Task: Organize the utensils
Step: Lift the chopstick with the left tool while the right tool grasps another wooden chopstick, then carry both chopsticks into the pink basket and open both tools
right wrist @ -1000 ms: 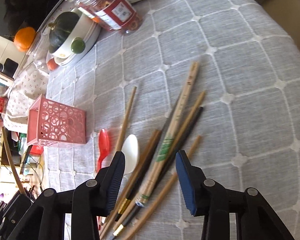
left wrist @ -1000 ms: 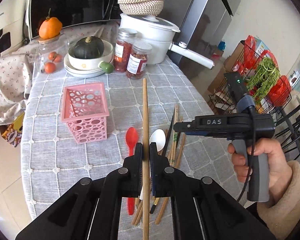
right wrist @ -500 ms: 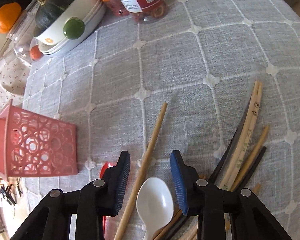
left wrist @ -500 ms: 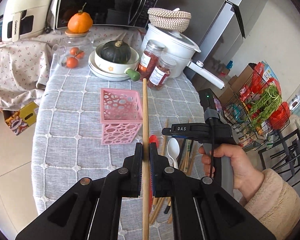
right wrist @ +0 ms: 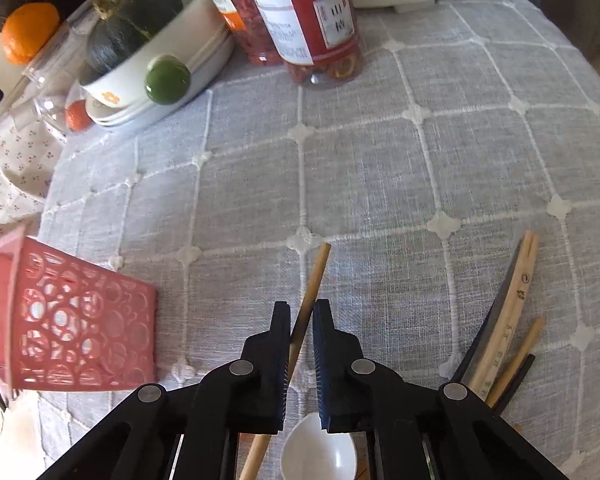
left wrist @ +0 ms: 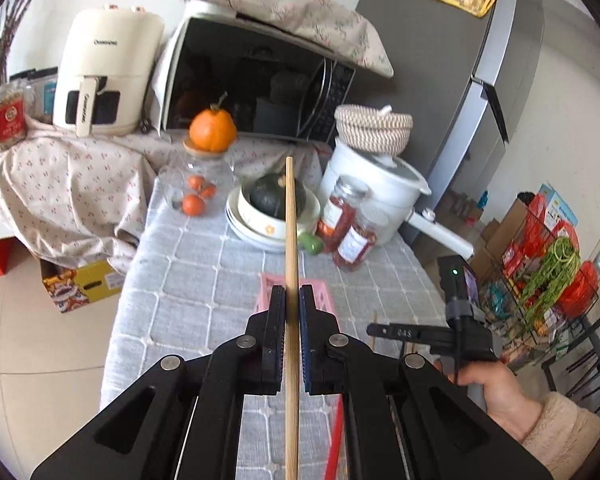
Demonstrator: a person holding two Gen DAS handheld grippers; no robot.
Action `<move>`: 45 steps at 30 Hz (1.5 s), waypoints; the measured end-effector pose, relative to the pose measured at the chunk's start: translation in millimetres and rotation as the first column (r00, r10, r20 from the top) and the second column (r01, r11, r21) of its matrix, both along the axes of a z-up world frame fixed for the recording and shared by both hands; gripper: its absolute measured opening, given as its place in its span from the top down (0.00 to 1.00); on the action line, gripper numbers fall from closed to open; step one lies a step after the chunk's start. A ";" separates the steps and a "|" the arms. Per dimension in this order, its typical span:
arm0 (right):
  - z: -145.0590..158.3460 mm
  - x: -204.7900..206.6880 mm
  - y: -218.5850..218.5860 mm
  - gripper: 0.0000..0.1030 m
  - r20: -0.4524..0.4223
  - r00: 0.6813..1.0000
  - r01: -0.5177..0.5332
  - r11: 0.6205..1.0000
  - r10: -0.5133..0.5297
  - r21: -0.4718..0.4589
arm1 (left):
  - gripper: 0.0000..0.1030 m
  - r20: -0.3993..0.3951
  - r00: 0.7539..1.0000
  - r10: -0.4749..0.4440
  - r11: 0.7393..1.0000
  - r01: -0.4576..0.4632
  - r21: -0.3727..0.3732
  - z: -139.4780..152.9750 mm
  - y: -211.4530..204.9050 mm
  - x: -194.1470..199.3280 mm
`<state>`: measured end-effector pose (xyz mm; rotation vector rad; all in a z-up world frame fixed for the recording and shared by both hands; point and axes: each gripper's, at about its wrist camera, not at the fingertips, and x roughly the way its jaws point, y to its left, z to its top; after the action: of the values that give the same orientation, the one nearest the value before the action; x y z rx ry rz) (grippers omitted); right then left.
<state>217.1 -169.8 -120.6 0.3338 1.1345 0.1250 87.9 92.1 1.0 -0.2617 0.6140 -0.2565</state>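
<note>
My left gripper (left wrist: 292,300) is shut on a long wooden chopstick (left wrist: 291,240), held in the air above the grey checked tablecloth. The pink perforated basket (left wrist: 325,300) peeks out behind its jaws. In the right wrist view, my right gripper (right wrist: 301,312) points down at the table. Its jaws are closing, and the pads press on a single wooden chopstick (right wrist: 318,272) that lies on the cloth. The basket (right wrist: 68,332) stands to its left. A white spoon (right wrist: 320,456) lies under the jaws. Several more chopsticks (right wrist: 508,328) lie to the right. A hand holds the right gripper (left wrist: 420,334).
At the back of the table stand a bowl with a green squash (left wrist: 276,200), two red-filled jars (right wrist: 312,24), a white pot (left wrist: 380,192) and a glass jar (left wrist: 196,188). A microwave (left wrist: 256,84) sits behind. A wire rack (left wrist: 548,276) stands at the right.
The left gripper rose and tipped upward with its chopstick. The right gripper moved left from the chopstick pile to the single chopstick, and its jaws closed on it.
</note>
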 end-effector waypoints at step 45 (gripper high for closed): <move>188.1 -109.7 -8.7 0.95 0.560 0.828 -0.082 0.992 0.016 0.093 | 0.68 0.206 0.967 0.150 0.971 -0.183 0.152 -30.3 -42.4 85.2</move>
<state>107.3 -178.5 67.5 0.3398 0.5498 0.3138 173.1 49.6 -29.3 -0.1209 0.4151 -0.0645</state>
